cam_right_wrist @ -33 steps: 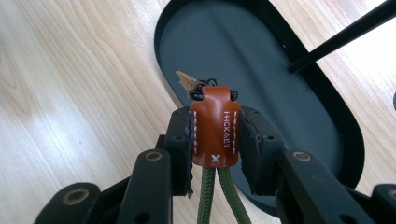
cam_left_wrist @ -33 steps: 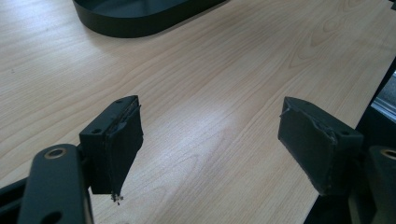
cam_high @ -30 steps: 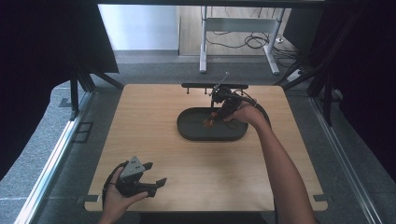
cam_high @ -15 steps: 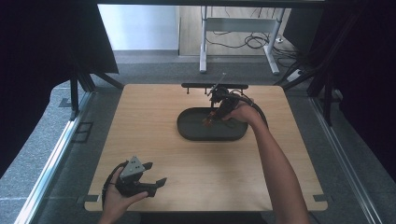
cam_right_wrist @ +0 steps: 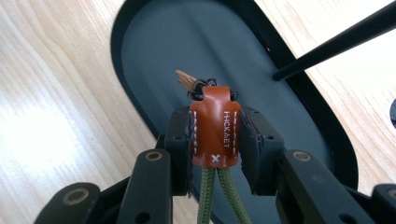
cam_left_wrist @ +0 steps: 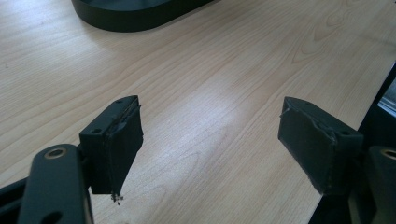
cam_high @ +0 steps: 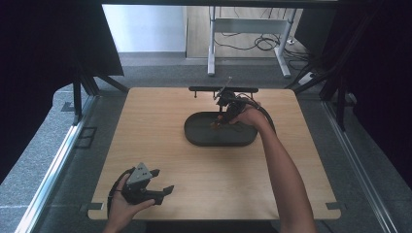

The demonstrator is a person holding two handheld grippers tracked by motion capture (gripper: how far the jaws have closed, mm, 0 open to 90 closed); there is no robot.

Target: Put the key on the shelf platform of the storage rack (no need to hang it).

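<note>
1. Now the right gripper (cam_right_wrist: 215,140) is seen clenched on a brown leather tab (cam_right_wrist: 215,126), its fingers (cam_right_wrist: 254,149) pressed against both sides of the tab.
2. Two olive-green cords (cam_right_wrist: 212,196) are seen running from the tab's near end, between the fingers, and a small dark metal ring with a tan piece (cam_right_wrist: 191,83) is seen at its far end.
3. The tab is held above the floor of the dark oval tray (cam_high: 194,138), toward the tray's far right part in the high view; whether it touches the tray cannot be told.
4. Compared with the earlier high views, the right gripper (cam_high: 224,114) is found slightly lower and closer over the tray, with the grip unchanged.
5. The left gripper (cam_high: 155,182) is kept at the near left corner of the worktop (cam_high: 160,121), where it was before.
6. Its fingers (cam_left_wrist: 116,140) are released, set wide apart, with bare worktop seen between them.
7. A thin black bar (cam_high: 223,89) is seen beyond the tray, at the worktop's far edge.
</note>
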